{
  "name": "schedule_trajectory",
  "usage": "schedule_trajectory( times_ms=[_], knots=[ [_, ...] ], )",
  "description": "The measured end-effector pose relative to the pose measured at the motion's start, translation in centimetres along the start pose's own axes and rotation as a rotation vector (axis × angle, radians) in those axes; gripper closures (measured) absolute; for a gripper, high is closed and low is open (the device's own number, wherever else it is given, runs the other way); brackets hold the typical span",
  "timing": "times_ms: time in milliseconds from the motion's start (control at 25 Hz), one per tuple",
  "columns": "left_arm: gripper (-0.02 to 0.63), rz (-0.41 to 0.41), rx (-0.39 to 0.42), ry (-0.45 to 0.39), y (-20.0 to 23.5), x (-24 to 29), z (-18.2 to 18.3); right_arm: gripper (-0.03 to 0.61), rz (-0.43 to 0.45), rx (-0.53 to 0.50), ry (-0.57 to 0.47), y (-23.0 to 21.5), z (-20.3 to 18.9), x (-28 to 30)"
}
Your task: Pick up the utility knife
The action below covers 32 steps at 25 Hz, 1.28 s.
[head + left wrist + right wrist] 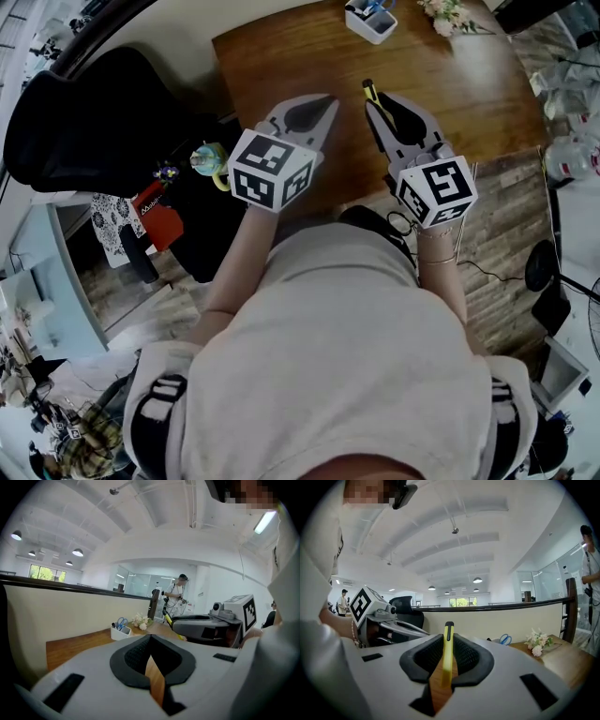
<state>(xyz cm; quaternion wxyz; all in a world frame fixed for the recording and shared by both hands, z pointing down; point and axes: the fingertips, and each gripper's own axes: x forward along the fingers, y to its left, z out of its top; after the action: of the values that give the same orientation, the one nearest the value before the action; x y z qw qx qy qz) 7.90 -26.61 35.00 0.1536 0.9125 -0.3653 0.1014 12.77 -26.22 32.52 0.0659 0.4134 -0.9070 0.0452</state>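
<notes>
Brown wooden table [469, 94] filled the far part of the scene. At its far edge stood a white pen holder with blue scissors [370, 21] and a small bunch of pale flowers [445, 14], and a cream partition wall [70, 611] ran just beyond. A black office chair [94, 122] stood off the table's left edge, and wood-look floor [511, 216] lay to the right. Over the near middle, the right gripper [377, 105] pinched the yellow utility knife [369, 89], held clear of the tabletop and pointing away. Just beside it, the left gripper [323, 103] had its jaws pressed together on nothing.
</notes>
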Motion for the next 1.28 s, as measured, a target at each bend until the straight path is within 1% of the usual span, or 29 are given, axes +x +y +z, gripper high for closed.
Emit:
schedule_trajectory(
  times_ms=[760,1280],
  knots=[
    [0.6,-0.019,-0.013,0.011,-0.74,0.15,-0.69,0.502,0.033,0.007,0.007,0.64,-0.38,-0.2],
    [0.6,-0.014,-0.018,0.004,-0.78,0.12,-0.27,0.502,0.045,-0.003,0.004,0.67,-0.03,-0.35]
  ],
)
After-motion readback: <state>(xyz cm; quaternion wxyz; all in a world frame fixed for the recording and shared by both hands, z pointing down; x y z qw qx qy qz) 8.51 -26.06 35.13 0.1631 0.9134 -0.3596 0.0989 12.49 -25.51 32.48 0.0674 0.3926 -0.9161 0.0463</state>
